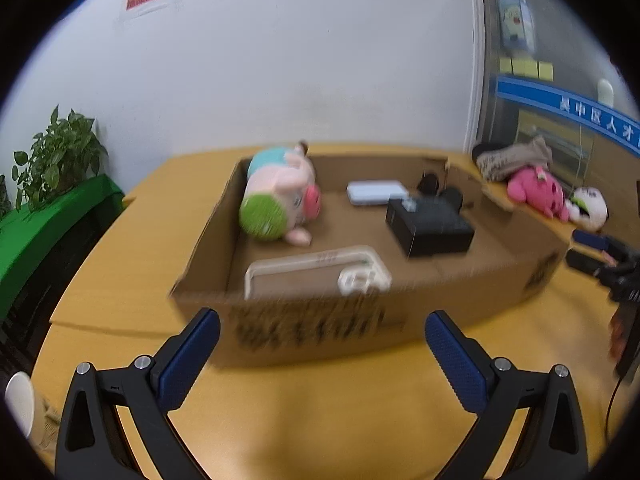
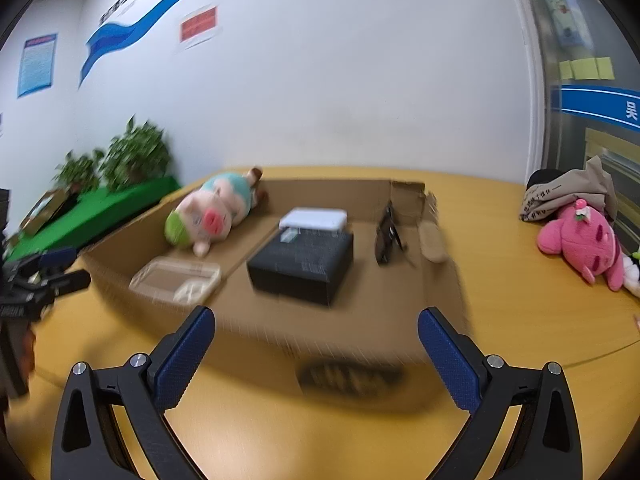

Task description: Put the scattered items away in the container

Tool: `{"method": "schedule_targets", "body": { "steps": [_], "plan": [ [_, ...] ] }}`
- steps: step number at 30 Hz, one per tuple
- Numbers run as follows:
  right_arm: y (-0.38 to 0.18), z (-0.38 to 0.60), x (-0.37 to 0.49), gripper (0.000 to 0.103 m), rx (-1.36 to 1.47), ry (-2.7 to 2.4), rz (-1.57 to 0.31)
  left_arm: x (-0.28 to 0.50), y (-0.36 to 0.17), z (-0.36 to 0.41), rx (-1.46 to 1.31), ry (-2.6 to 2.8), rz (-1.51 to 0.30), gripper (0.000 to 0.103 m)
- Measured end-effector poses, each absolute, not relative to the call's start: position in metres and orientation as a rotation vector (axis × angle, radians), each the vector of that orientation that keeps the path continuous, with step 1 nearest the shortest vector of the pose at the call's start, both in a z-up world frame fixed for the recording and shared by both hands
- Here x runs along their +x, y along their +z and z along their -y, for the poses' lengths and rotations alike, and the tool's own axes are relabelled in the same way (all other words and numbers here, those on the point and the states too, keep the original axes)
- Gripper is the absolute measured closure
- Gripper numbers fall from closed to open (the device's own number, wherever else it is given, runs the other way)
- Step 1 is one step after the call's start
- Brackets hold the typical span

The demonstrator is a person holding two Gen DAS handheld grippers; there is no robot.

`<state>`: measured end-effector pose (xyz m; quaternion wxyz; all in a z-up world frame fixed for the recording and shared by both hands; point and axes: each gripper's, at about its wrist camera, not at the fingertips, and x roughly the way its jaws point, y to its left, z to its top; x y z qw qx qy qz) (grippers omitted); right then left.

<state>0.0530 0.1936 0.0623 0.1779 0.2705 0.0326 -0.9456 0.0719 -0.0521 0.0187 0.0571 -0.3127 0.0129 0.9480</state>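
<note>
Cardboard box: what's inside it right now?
Inside the cardboard box: a pig plush, a clear plastic tray, a black box, a white case behind it, and a dark item, too blurred to name. Anything beneath them is hidden.

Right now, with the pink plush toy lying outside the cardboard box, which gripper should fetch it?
Right. The pink plush toy lies on the yellow table to the right of the brown cardboard box, on the open right gripper's side. The open left gripper faces the box's front wall, farther away.
</note>
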Motion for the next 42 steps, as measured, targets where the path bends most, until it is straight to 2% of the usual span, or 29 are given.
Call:
{"method": "schedule_targets", "body": {
  "steps": [4,7,9,13,21,42],
  "plan": [
    [0.036,-0.227,0.061,0.0,0.96,-2.589,-0.18,0.065,-0.014,0.078,-1.173,2.763,-0.104,0.001],
    [0.012,-0.244,0.056,0.0,1.126,-2.474,-0.231,0.049,-0.039,0.093,-1.312,2.656,-0.063,0.001],
    [-0.001,-0.249,0.053,0.0,1.196,-2.419,-0.269,0.044,-0.05,0.095,-1.348,2.622,-0.05,0.001],
    [-0.017,-0.26,0.044,0.0,1.287,-2.427,-0.29,0.037,-0.057,0.076,-1.309,2.594,-0.188,0.0],
    [-0.018,-0.24,0.032,0.0,1.194,-2.387,-0.332,0.018,-0.056,0.064,-1.32,2.589,-0.18,0.0],
    [-0.017,-0.239,0.03,0.0,1.187,-2.369,-0.347,0.018,-0.053,0.066,-1.33,2.594,-0.167,0.0]
  ]
}}
